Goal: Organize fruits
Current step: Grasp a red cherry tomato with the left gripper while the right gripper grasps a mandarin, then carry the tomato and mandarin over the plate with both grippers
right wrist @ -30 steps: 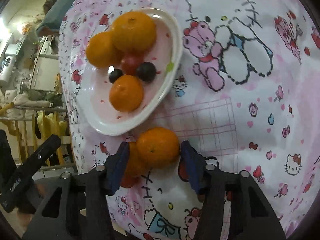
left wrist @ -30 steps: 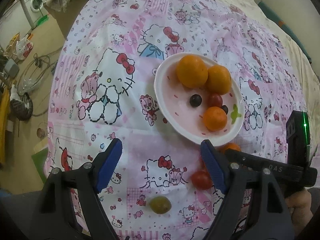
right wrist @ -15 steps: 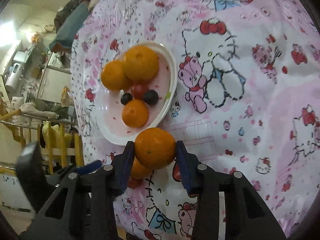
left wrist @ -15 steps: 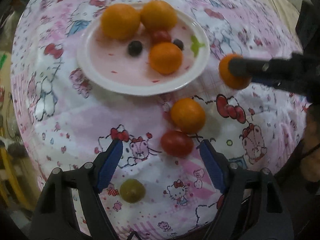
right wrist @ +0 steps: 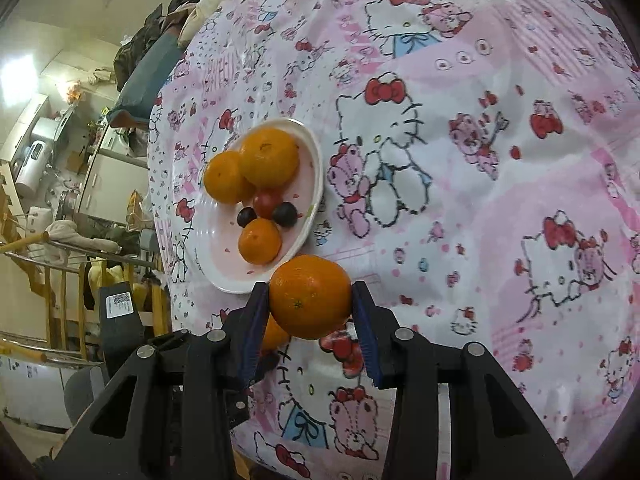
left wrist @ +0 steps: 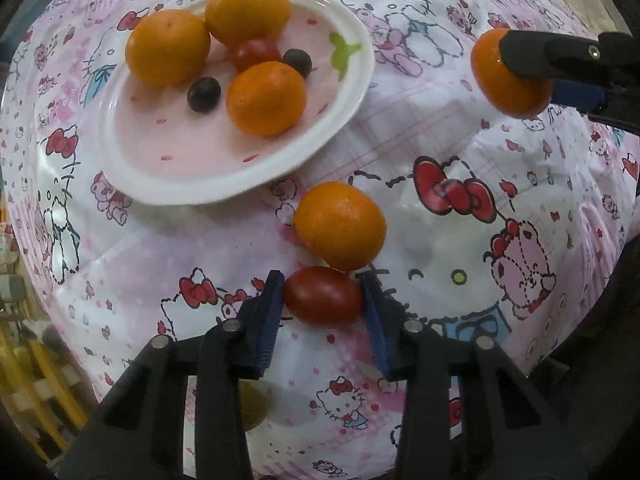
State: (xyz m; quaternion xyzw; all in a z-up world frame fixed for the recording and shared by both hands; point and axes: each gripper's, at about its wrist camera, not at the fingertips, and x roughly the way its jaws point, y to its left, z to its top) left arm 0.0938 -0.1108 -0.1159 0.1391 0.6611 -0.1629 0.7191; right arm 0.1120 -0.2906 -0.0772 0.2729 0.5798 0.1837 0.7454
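Fruits: 2 in your grips, 1 tangerine loose on the cloth, rest on the plate.

Left wrist view
- Left gripper (left wrist: 323, 300): blue pads pinching the red cherry tomato (left wrist: 323, 300) on both ends; a sec ago the jaws were spread wide w/ the tomato sitting loose between them, so the grab has only just closed.
- Meaning: looks like the pick is made, lift + carry to plate not yet done (my guess).
- Tomato axis: oval, long axis runs left-right across the frame, pad to pad, so you're squeezing it end to end. Could squirt out, go easy.
- Loose tangerine (left wrist: 340, 226): on the tablecloth (left wrist: 420, 140), touching the tomato's far side; lift straight up or you'll roll it.
- Plate (left wrist: 192, 194): upper left, holds 3 tangerines, 1 cherry tomato, 2 dark grapes.
- Green grape (left wrist: 252, 406): half hidden under the gripper body, near the cloth's edge.
- Held tangerine (left wrist: 508, 80): upper right, off the cloth, in the other gripper.

Right wrist view
- Right gripper (right wrist: 310, 312): clamped on the held tangerine (right wrist: 310, 296), pads on its left + right sides.
- Change: 1 s back this fruit sat low by the cloth w/ the plate filling the view; now the plate (right wrist: 316, 152) is smaller + farther off, so you've raised it.
- Position: hanging just over the plate's near rim (height hard to judge).
- Axis: roundish, slightly squat; stem dimple faces the camera, low on the fruit.
- Next, I'd say: drop spot is the bare pink patch near the rim.
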